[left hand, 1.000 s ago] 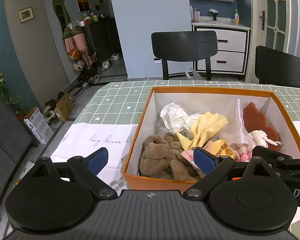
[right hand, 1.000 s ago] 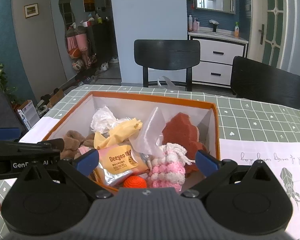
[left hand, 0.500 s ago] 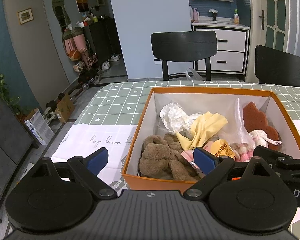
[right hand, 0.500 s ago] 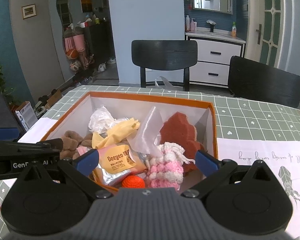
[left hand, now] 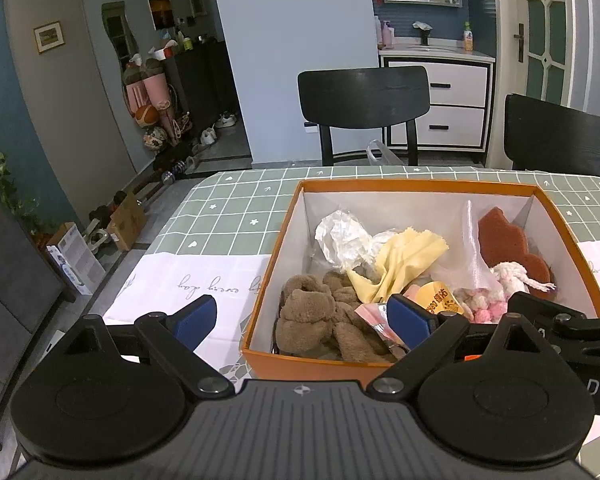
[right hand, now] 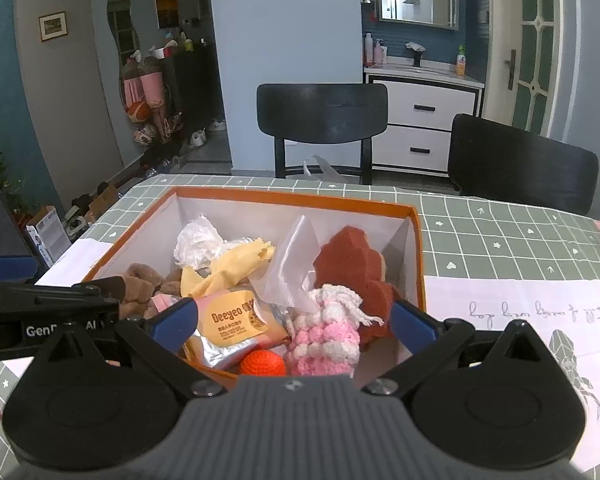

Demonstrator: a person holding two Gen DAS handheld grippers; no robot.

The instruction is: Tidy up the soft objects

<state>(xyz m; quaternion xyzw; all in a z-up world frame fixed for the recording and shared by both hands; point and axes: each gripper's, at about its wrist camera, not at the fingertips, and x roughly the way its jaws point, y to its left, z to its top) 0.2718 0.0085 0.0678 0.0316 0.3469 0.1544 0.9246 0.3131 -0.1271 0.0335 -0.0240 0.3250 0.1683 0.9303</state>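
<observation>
Box (right hand: 415,240), orange-rimmed and white inside, holds every soft thing and fills the middle of both views. In the right wrist view, lower centre, a pink-and-white knit (right hand: 328,338) lies directly ahead of the right tongs (right hand: 294,322), between their two blue pads, with an orange ball (right hand: 262,362) just beside it at the near wall and a foil packet (right hand: 232,326) to its left. A red sponge (right hand: 350,260) stands behind the knit against the right wall; a yellow cloth (right hand: 228,262), a clear bag (right hand: 290,260) and crumpled white paper (right hand: 198,240) sit toward the far left corner. The knit's long axis appears to run away from the camera, roughly along the fingers.

In the left wrist view, lower centre, a brown plush (left hand: 320,320) fills the near left corner of the box. The left tongs (left hand: 304,316) straddle the box's left wall: one pad over the white sheet on the counter (left hand: 236,208), the other over the box's contents.

Both tongs are spread wide and pinch nothing; neither touches any item. By this layout, the right tongs are nearer the knit, ball and sponge, the left nearer the plush. A forward, downward reach by the right tongs would meet the knit first; the near wall lies between.
</observation>
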